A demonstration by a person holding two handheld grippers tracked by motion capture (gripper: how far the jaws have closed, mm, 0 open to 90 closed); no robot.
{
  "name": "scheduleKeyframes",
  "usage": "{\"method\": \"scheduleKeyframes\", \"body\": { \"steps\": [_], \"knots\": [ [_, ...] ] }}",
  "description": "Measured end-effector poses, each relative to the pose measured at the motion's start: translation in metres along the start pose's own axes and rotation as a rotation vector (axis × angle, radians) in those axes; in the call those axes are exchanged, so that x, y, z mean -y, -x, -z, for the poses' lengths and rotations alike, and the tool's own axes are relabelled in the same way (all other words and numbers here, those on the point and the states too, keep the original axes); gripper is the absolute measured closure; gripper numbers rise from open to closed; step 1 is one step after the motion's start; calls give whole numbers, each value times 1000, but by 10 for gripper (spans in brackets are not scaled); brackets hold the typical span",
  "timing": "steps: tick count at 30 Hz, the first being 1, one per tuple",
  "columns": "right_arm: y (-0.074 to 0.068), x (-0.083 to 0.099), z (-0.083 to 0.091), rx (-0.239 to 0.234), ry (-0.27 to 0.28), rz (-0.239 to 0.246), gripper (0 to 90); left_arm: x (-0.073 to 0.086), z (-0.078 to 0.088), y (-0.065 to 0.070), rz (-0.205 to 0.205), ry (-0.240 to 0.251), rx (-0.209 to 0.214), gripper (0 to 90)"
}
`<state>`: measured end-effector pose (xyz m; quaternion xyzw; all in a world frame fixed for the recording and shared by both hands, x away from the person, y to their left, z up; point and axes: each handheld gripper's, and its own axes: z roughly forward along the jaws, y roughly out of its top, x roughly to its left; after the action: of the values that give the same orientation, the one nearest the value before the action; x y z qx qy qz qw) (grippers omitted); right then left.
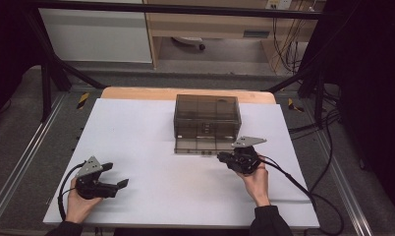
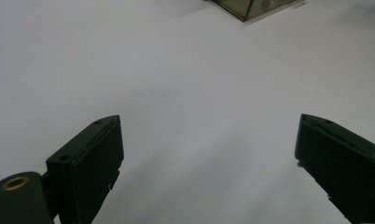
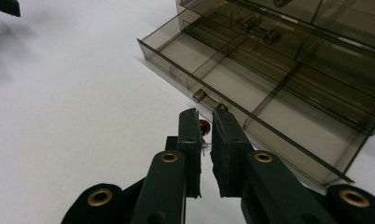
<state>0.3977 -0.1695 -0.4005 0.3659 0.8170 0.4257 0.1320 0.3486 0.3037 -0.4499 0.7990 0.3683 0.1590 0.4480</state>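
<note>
at the near left the left gripper [image 1: 118,186] rests on the white tabletop [image 1: 151,147] with its jaws spread wide and nothing between them. to the right, the right gripper [image 3: 205,122] is clenched on a small red-headed item [image 3: 204,126] just in front of the smoky plastic organizer's [image 1: 207,115] pulled-out bottom drawer [image 3: 251,98]. the step looks like loading that drawer; next the item must go over the front wall into a compartment, and those seem empty.

Small red object [image 3: 204,125] between the right gripper [image 3: 204,140] fingers [image 3: 189,140]: largely hidden, too small to identify. Drawer organiser [image 2: 251,6]: cropped by the frame's top edge in the left gripper view.
</note>
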Motion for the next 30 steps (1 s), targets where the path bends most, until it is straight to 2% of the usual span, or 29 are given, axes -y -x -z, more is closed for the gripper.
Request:
{"method": "scheduleKeyframes", "body": {
  "steps": [21,30],
  "knots": [
    [-23,-43,-46,-22,-1,34,826,0,0,0,2,3,2,79],
    [-26,-53,-65,-18,-10,33,826,0,0,0,1,3,2,78]
  ]
}}
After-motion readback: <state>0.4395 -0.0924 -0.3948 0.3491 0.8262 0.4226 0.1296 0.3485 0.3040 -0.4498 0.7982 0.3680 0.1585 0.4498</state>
